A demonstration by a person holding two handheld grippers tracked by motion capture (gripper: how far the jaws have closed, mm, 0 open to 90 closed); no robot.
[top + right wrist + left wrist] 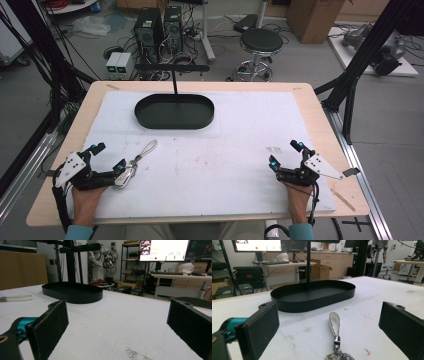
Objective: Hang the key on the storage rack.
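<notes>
A keychain with a white strap loop (146,150) lies on the white mat at the front left, its metal ring end (126,175) nearest the person. My left gripper (109,156) stands open beside it, one fingertip close to the ring end. In the left gripper view the strap (334,322) lies flat between the spread jaws of my left gripper (330,313), untouched. A black oval tray (200,120) with an upright T-shaped stand (174,75) sits at the mat's far middle. My right gripper (286,154) rests open at the front right, nothing between its fingers (50,322).
A white mat (235,140) covers the wooden table (312,107). Black frame posts (350,75) rise off the right edge and cables hang at the left. A stool (260,42) and computer towers (160,27) stand on the floor beyond the far edge.
</notes>
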